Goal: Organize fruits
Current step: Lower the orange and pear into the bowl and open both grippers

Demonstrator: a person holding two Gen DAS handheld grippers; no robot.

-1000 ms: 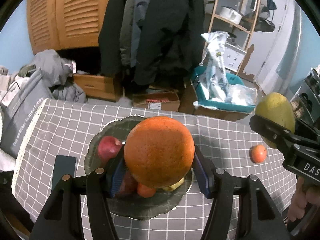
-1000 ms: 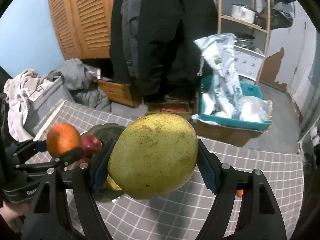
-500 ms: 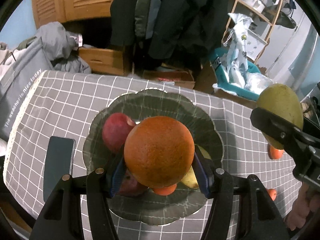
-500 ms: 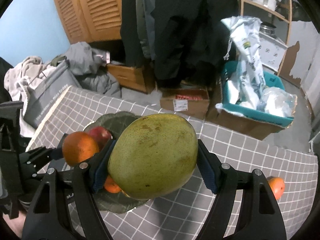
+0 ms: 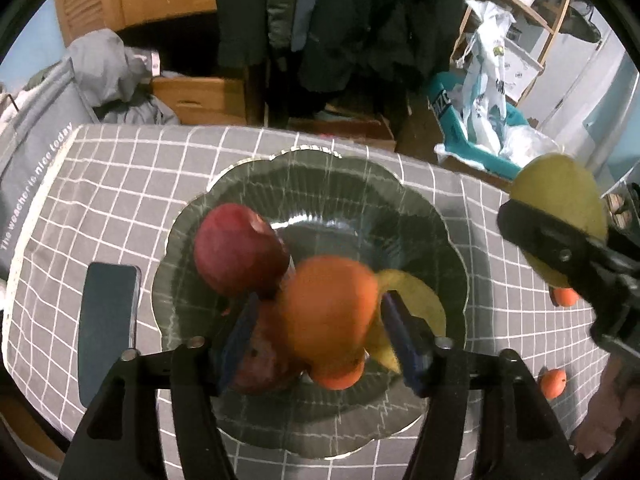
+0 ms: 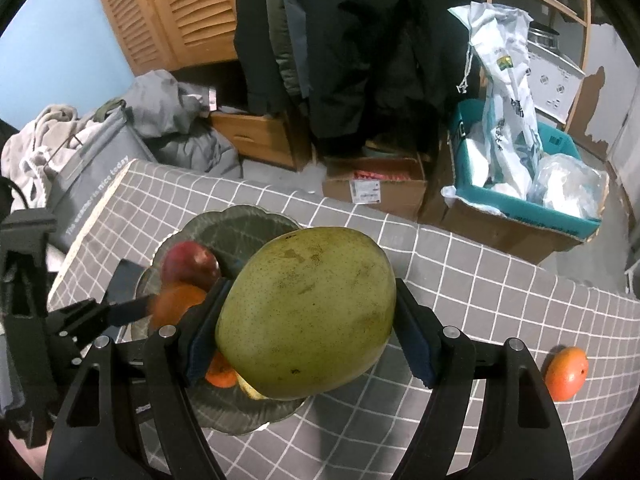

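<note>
Well, at nine o'clock the left gripper has just been opening its jaws; the blurred orange sits loose between them over the plate, hiding fruit beneath. At three o'clock the right gripper clamps the green mango.

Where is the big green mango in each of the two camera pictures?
Left wrist view: mango at the right edge, clamped in the right gripper.
Right wrist view: mango front and centre, between the gripper's blue pads.
Shared landmark: the dark glass plate on the checked cloth.
</note>
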